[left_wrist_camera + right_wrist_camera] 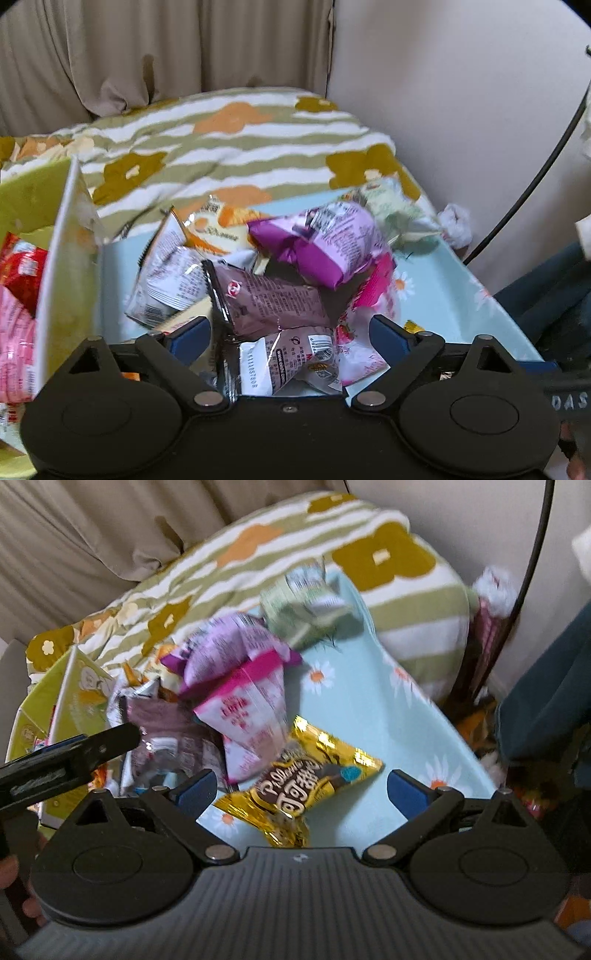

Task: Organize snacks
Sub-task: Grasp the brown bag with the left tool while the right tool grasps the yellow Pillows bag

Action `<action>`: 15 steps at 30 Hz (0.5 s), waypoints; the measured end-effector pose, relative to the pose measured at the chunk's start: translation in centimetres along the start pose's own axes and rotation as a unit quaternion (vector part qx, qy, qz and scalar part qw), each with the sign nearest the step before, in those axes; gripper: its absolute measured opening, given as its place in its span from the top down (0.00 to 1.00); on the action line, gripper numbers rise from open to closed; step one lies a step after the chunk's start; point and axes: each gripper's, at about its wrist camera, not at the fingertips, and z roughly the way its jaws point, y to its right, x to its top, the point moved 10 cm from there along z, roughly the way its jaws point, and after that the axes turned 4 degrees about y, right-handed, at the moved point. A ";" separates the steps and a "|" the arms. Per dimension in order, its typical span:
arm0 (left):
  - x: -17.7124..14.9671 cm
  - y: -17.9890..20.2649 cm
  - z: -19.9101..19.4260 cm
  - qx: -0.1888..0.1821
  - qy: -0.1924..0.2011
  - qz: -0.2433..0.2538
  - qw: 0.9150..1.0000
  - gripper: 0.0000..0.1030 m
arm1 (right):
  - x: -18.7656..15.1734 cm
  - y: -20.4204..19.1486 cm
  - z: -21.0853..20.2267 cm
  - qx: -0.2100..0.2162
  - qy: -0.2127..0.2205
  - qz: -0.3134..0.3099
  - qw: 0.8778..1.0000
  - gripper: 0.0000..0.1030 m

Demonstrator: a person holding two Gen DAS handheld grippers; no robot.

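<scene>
A heap of snack packets lies on a light blue daisy-print cloth (443,295). My left gripper (290,332) hangs open low over the heap, with a brown packet (266,299) and a white-and-brown one (291,363) between its blue pads (192,334); the pads do not press on them. A purple packet (325,240) lies just beyond. My right gripper (301,792) is open above a gold foil packet (306,779) that lies flat on the cloth (369,701). A pink-and-white packet (251,709) and the purple packet (229,646) sit past it. The left gripper's finger (74,753) shows at the left edge.
A green-and-white carton (62,258) stands open at the left, holding red and pink packets (22,273). A striped flowered blanket (240,147) lies behind the cloth, with curtains beyond. A crumpled tissue (456,225), a black cable (535,177) and a person's dark clothing (554,302) are at the right.
</scene>
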 end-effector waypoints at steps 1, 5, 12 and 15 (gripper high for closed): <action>-0.1 0.0 0.6 0.001 -0.005 0.000 1.000 0.08 | -0.2 0.1 0.4 0.003 -0.004 0.006 1.000 0.00; -0.4 0.0 2.6 0.006 -0.023 0.012 1.000 0.09 | -0.7 0.4 1.7 0.009 -0.014 0.035 0.999 0.00; -1.5 0.0 4.9 0.004 -0.059 0.031 0.998 0.21 | -1.3 1.3 3.0 0.002 -0.023 0.077 0.997 0.00; -1.8 -0.1 5.2 -0.001 -0.065 0.031 0.997 0.22 | -1.6 1.4 3.4 0.004 -0.027 0.093 0.995 0.00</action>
